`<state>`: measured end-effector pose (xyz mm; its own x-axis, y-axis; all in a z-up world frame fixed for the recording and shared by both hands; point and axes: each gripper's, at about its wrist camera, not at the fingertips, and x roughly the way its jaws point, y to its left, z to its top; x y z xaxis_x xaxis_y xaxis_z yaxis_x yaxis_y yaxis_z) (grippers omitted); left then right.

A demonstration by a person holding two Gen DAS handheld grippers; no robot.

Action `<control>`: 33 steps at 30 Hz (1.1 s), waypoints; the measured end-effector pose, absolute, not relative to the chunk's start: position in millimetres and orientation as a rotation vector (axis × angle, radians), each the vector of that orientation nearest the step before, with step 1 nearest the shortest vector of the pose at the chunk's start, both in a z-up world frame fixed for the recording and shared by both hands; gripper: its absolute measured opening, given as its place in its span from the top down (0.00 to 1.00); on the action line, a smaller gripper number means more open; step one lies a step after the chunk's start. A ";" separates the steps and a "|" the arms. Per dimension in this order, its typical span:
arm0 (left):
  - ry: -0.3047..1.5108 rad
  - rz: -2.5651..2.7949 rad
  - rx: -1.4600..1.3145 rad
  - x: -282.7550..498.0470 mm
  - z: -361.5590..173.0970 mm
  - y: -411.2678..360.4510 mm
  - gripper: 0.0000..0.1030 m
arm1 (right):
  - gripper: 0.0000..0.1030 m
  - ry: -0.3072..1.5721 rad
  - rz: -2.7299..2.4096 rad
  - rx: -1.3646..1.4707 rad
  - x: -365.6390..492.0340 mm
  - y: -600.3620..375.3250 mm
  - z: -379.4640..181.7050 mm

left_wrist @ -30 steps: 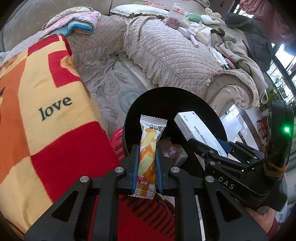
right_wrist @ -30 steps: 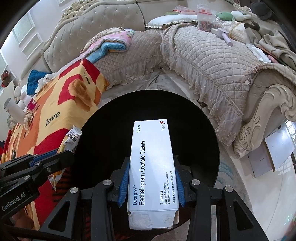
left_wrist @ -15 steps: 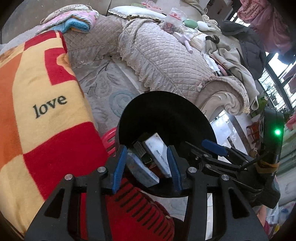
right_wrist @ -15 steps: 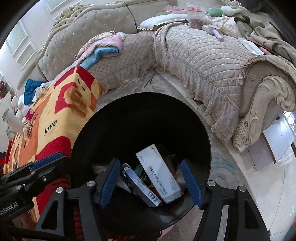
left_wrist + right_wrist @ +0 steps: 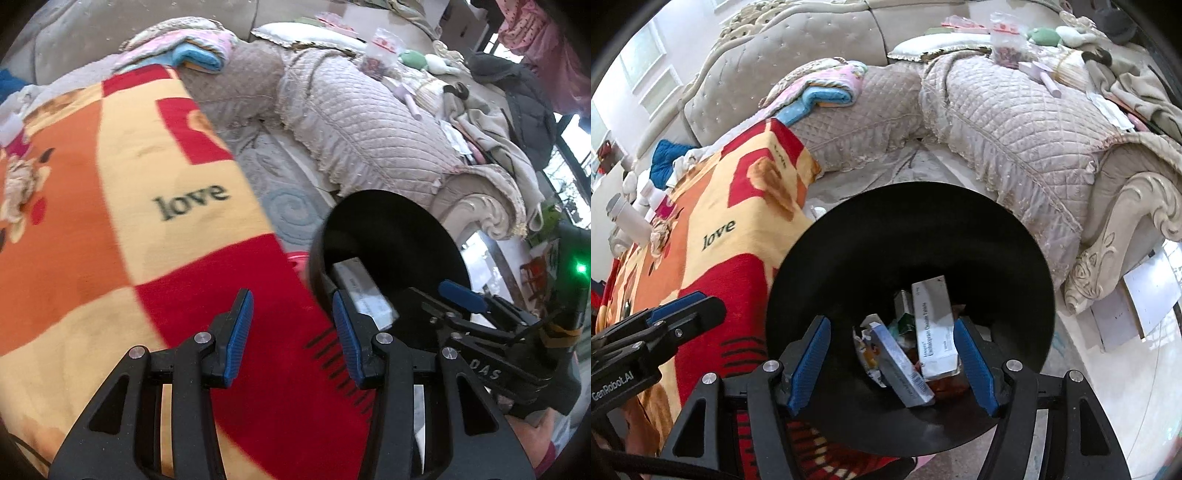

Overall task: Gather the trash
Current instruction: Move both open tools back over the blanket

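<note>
A black round bin (image 5: 1015, 251) stands on the floor beside the blanket-covered table; it also shows in the left wrist view (image 5: 399, 229). Inside lie a white tablet box (image 5: 934, 328), a grey-blue box (image 5: 899, 365), a snack wrapper (image 5: 866, 349) and other scraps. The white box shows in the left wrist view (image 5: 364, 291). My right gripper (image 5: 892, 363) is open and empty, just above the bin's near rim. My left gripper (image 5: 291, 332) is open and empty over the blanket's red patch, left of the bin.
A red, orange and yellow "love" blanket (image 5: 122, 221) covers the surface on the left. A quilted beige sofa (image 5: 1015, 122) wraps around behind, with clothes, a pillow and small items on it. White bottles (image 5: 626, 218) stand at the far left.
Both grippers opened and dropped the snack wrapper and the tablet box into the bin. The left gripper has since swung left, from over the bin to over the blanket.
</note>
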<state>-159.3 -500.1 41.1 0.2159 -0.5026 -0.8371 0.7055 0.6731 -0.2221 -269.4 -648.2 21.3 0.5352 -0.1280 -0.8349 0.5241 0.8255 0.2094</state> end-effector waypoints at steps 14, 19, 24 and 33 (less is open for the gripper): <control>1.019 -0.687 0.197 -130.8 46.7 -422.1 0.58 | 0.29 0.946 -0.309 0.392 -238.6 -595.2 33.6; 1.014 -0.645 0.161 -120.2 50.4 -389.1 0.51 | 0.25 0.949 -0.257 0.348 -221.6 -568.9 39.6; 0.990 -0.593 0.146 -107.2 54.2 -348.8 0.42 | 0.24 0.954 -0.199 0.310 -199.2 -540.8 43.2; 0.991 -0.468 0.129 -64.6 52.4 -254.1 0.42 | 0.22 0.979 -0.065 0.223 -149.7 -476.5 40.8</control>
<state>-64.6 -254.1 52.4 0.4578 -0.3208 -0.8292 0.4359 0.8938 -0.1051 -149.7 -476.5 40.8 0.5577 0.0460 -0.8287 0.1548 0.9752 0.1584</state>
